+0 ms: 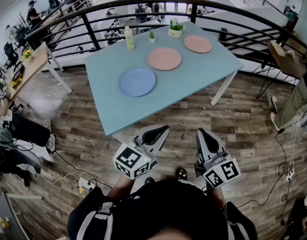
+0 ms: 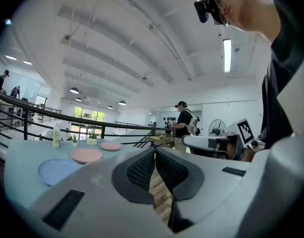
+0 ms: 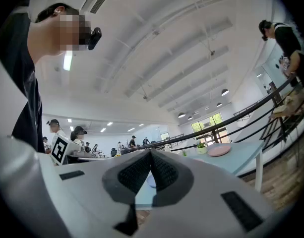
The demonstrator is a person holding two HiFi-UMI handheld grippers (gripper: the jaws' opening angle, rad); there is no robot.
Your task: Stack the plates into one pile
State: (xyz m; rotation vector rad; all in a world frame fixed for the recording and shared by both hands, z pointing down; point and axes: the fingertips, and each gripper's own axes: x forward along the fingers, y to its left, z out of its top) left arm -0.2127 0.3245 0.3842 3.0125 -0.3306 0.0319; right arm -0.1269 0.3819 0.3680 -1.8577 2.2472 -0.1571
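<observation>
The left gripper is held low, close to the person's body, its jaws pressed together with nothing between them. The right gripper sits just beside it, jaws likewise closed and empty. Both are short of the near edge of the pale blue worktop. On it, well apart from the grippers, three plates lie separately: a blue plate nearest, a pink plate beyond it, and a second pink plate farther right. A bottle and a potted plant stand at the far edge.
</observation>
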